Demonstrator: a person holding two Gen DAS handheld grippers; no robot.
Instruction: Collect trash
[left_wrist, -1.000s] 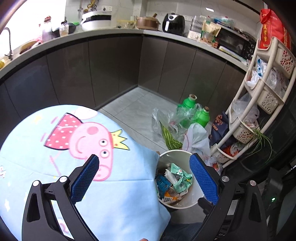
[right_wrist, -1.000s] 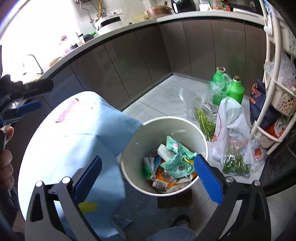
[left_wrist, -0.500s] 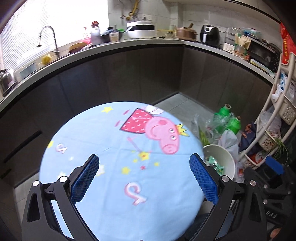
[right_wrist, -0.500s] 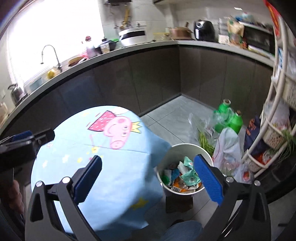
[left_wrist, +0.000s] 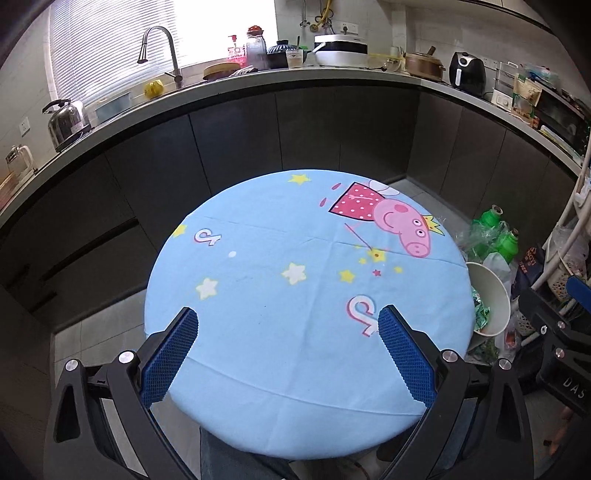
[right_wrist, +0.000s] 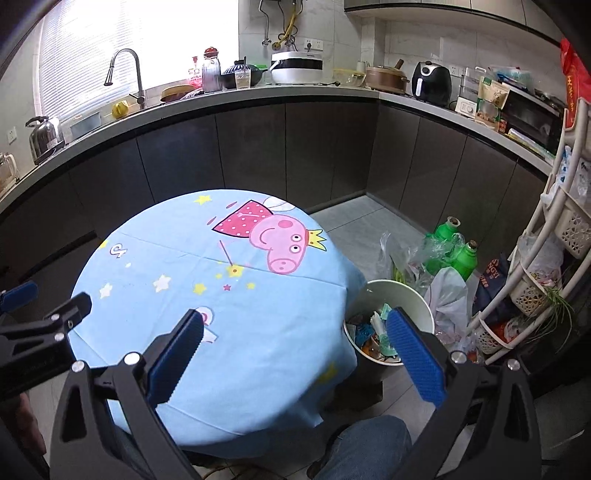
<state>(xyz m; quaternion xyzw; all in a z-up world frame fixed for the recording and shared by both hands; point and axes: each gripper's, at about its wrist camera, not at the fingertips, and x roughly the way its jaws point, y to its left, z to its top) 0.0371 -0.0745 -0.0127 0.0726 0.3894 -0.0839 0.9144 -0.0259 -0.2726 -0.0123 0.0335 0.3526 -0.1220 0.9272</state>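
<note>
Dark kitchen cabinets curve behind a round counter (left_wrist: 295, 295) under a blue cartoon cloth. At its 3 o'clock edge we see the white trash bin (right_wrist: 402, 291) on the floor, upright, mouth upward, wrappers inside. Our left hand-held gripper (left_wrist: 288, 354) hovers over the cloth, jaws wide and empty. Our right hand-held gripper (right_wrist: 295, 354) hangs likewise wide and empty, the bin at its 2 o'clock.

Your right gripper (right_wrist: 293, 360) hangs with jaws spread over the round table's light-blue cartoon-pig cloth (right_wrist: 221, 295); the white round trash-filled bin (right_wrist: 397, 295) stands just beside it.
</note>
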